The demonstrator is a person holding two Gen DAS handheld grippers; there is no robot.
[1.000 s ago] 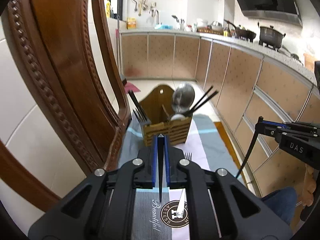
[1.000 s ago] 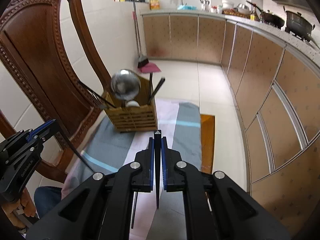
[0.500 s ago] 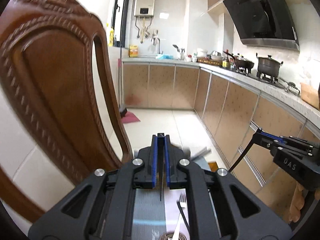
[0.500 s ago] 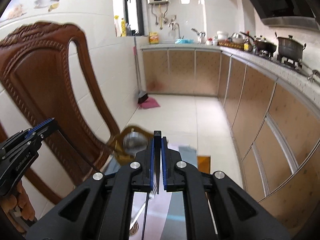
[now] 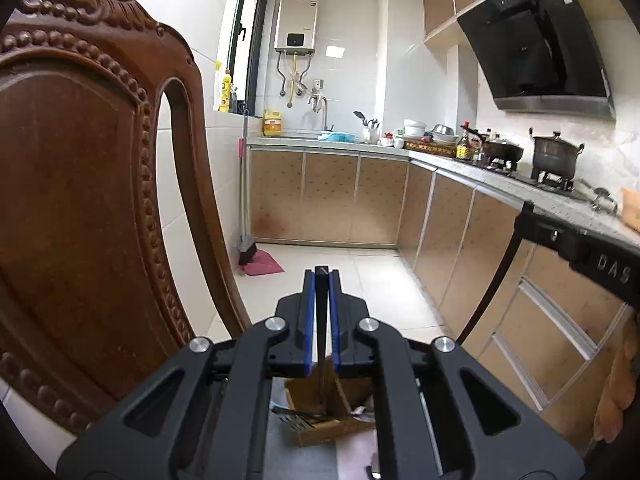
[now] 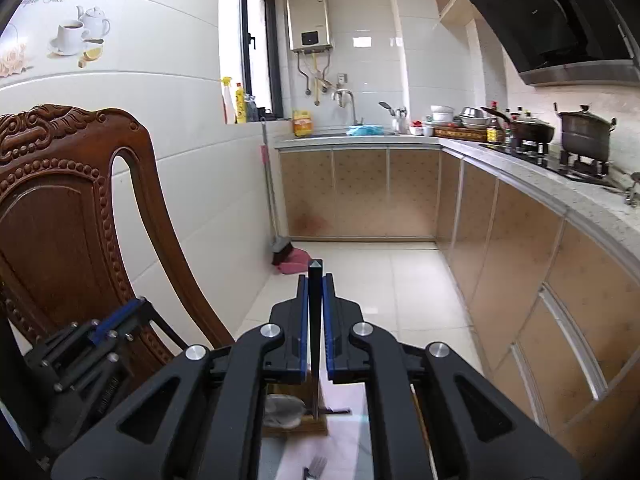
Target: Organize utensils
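My left gripper (image 5: 322,274) is shut on a thin black chopstick (image 5: 321,320) that runs down between its blue pads. Its lower end hangs over the wooden utensil holder (image 5: 320,424), seen far below through the gripper frame with forks in it. My right gripper (image 6: 315,278) is shut on a second black chopstick (image 6: 315,320), above the same holder (image 6: 298,426), where a steel ladle (image 6: 282,410) stands. A fork (image 6: 316,470) lies on the cloth nearer me. Each gripper shows in the other's view: the right gripper (image 5: 528,216) at the right edge, the left gripper (image 6: 132,308) at the lower left.
A carved wooden chair back (image 5: 92,208) fills the left side, close to the left gripper. Kitchen cabinets (image 6: 520,248) and a counter with pots run along the right. A broom and a pink dustpan (image 5: 256,260) stand on the tiled floor ahead. A striped cloth (image 6: 344,440) lies under the holder.
Both grippers rose and tilted upward, each still shut on its chopstick. The utensil holder slid from the middle of both views to the bottom, under the jaws.
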